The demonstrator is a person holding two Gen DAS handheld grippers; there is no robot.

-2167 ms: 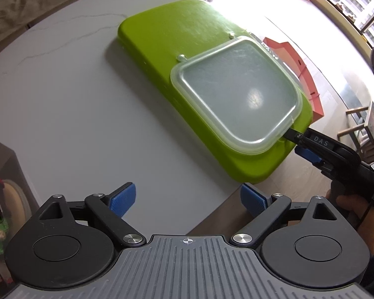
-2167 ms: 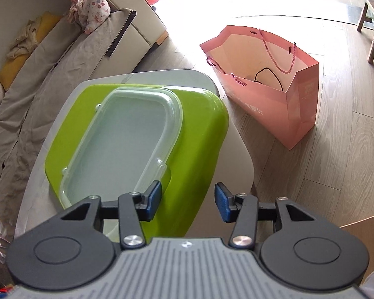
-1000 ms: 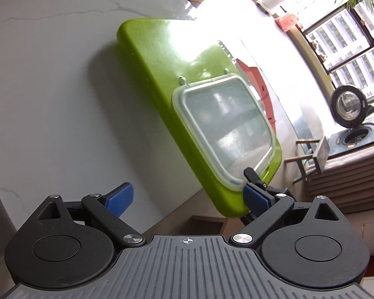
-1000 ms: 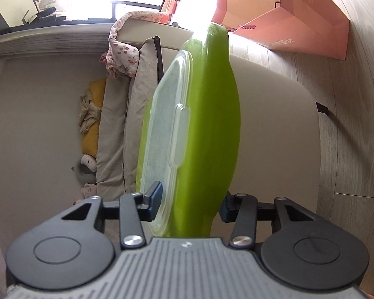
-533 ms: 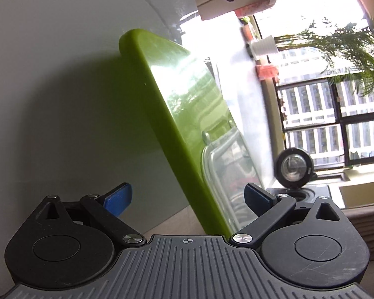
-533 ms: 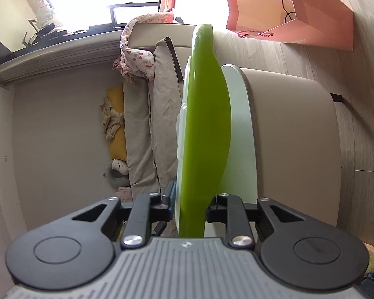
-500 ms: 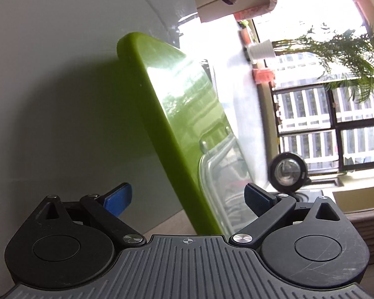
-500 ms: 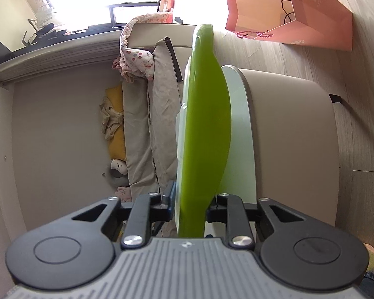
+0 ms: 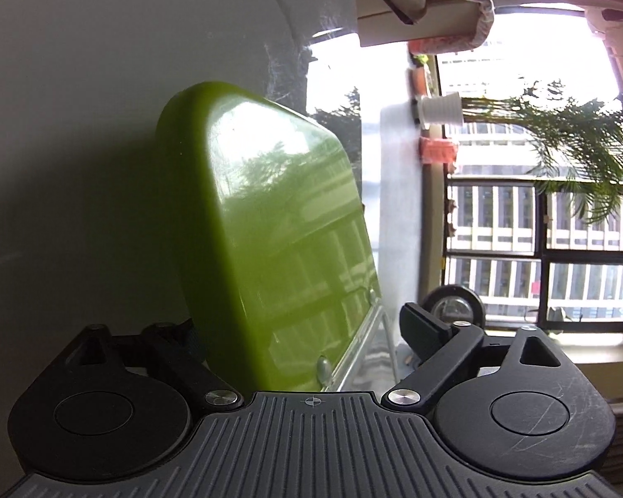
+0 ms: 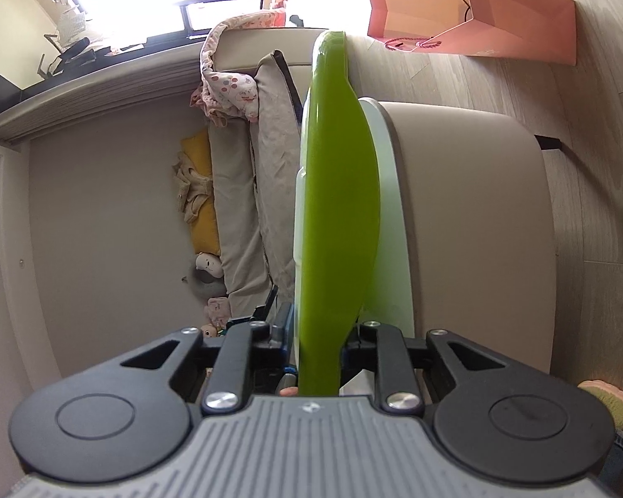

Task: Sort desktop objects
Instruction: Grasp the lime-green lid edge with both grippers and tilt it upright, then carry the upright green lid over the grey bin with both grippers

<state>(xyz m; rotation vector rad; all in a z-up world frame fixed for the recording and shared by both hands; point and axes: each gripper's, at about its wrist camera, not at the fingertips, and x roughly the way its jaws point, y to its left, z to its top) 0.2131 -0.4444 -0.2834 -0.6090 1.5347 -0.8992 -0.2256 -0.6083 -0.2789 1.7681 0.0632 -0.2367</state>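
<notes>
Left gripper (image 9: 299, 334) now straddling green board (image 9: 278, 224), grip unclear; right gripper (image 10: 317, 334) clamped on it.

A glossy lime-green plastic board (image 9: 270, 245) with rounded corners filled the centre of the frame, its near end passing between the spread black fingers of the left gripper (image 9: 303, 332). A clear plastic lid (image 9: 365, 348) edged its lower right. A grey-white tabletop (image 9: 83, 103) covered the left of the frame, and a barred window (image 9: 540, 257) with a potted palm (image 9: 560, 137) filled the right.
</notes>
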